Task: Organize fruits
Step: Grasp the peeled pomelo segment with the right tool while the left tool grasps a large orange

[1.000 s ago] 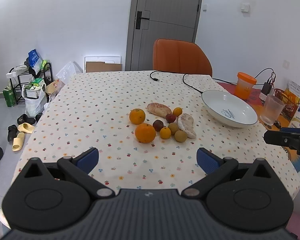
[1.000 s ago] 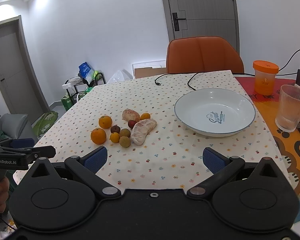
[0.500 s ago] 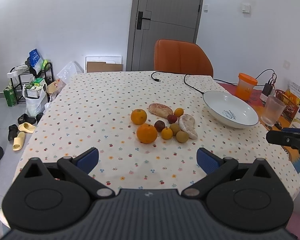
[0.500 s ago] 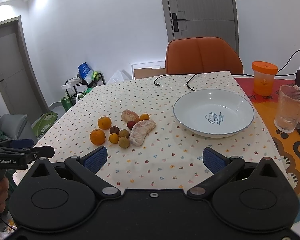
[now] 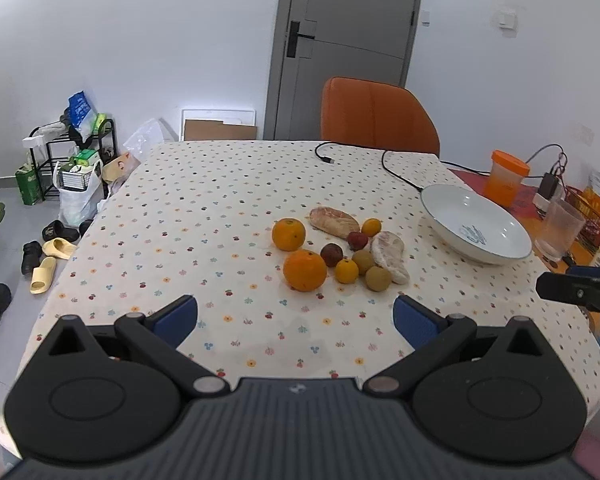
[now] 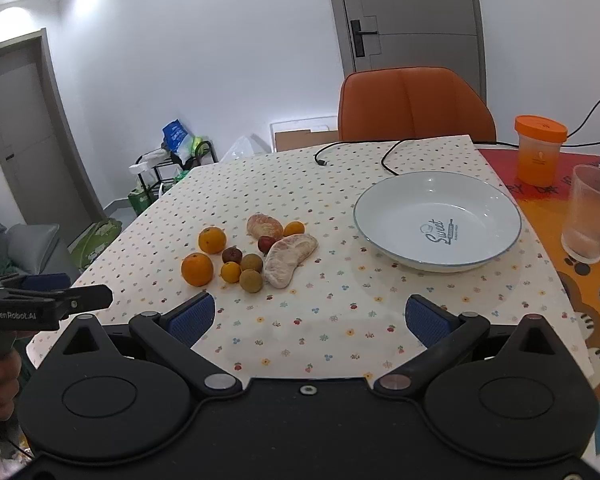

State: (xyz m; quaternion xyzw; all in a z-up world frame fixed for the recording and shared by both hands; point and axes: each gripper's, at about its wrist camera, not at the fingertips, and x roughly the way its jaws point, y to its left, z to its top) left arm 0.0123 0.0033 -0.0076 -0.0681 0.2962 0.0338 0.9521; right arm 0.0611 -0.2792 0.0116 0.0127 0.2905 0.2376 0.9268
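A cluster of fruit lies mid-table: two oranges [image 5: 304, 270] [image 6: 197, 269], several small round fruits [image 5: 347, 271] [image 6: 251, 280] and two peeled pomelo segments [image 5: 388, 255] [image 6: 290, 254]. An empty white plate [image 5: 496, 254] [image 6: 476, 258] stands to their right. My left gripper [image 5: 295, 318] is open and empty, above the near table edge, short of the fruit. My right gripper [image 6: 310, 316] is open and empty, also short of the fruit and plate. Each gripper shows at the edge of the other's view.
The dotted tablecloth [image 5: 204, 216] covers the table. An orange-lidded jar [image 6: 538, 150], a clear glass [image 6: 592, 214] and a black cable [image 6: 384, 156] are at the right and back. An orange chair [image 6: 416, 106] stands behind the table. A shelf and shoes [image 5: 44, 256] are on the floor left.
Both grippers have shifted slightly; the fruit and plate sit a little differently in each view. Jaws stay open. Nothing on the table has moved.
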